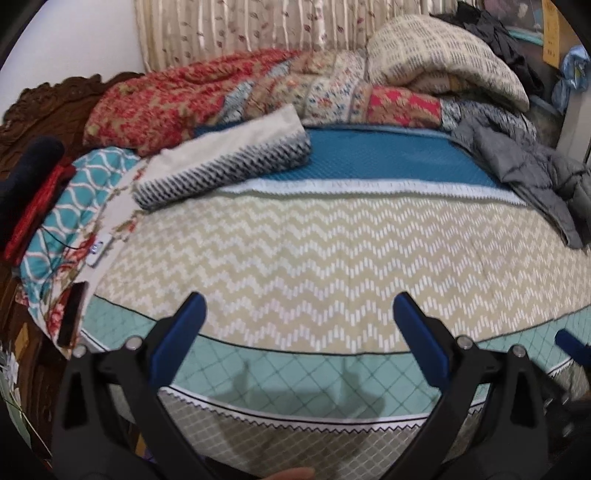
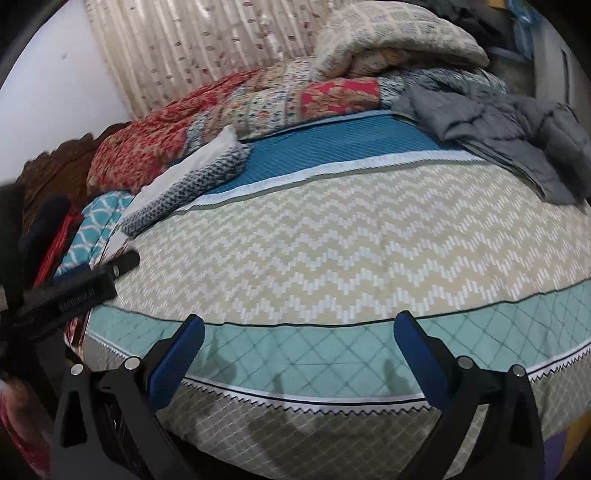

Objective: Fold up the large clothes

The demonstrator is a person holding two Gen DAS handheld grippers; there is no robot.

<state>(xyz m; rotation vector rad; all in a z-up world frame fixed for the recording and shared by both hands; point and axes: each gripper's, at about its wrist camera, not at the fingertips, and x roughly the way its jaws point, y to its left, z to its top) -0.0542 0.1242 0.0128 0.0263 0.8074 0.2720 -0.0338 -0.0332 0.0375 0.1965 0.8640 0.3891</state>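
Cream curtains [image 1: 236,33] with little red sprigs hang behind a bed [image 1: 303,251] whose cover runs in beige and white zigzags, with a mint diamond-quilted band along the near edge and a deep teal panel further back. And here we are, both tools poised over that near edge! Left gripper [image 1: 300,325] sits at 6 o'clock in its own view, jaws spread wide, blue fingertips [image 1: 192,314] well apart and nothing between them, just the mint band below. Right gripper [image 2: 299,343] is the same story: jaws wide, gripping nothing, hovering above the bed's near edge. In the right wrist view the left tool's black body pokes in at 9 o'clock.

Now the garment: a grey puffer jacket [image 1: 532,173] lies crumpled at 2 o'clock on the far right of the bed, spilling over the teal panel and onto the zigzags, well apart from both grippers. From the right wrist it shows at 1 o'clock [image 2: 517,136], rumpled and unfolded.

At 10 o'clock a folded white cloth with a black-and-white patterned edge [image 1: 225,162] rests near the pillows. Behind it a red floral patchwork quilt [image 1: 177,99] is heaped along the back, and a cream blanket with dark dashes [image 1: 436,62] sits piled at 1 o'clock. A teal lattice pillow [image 1: 74,195] leans at 9 o'clock against the carved dark wooden headboard [image 1: 55,99]
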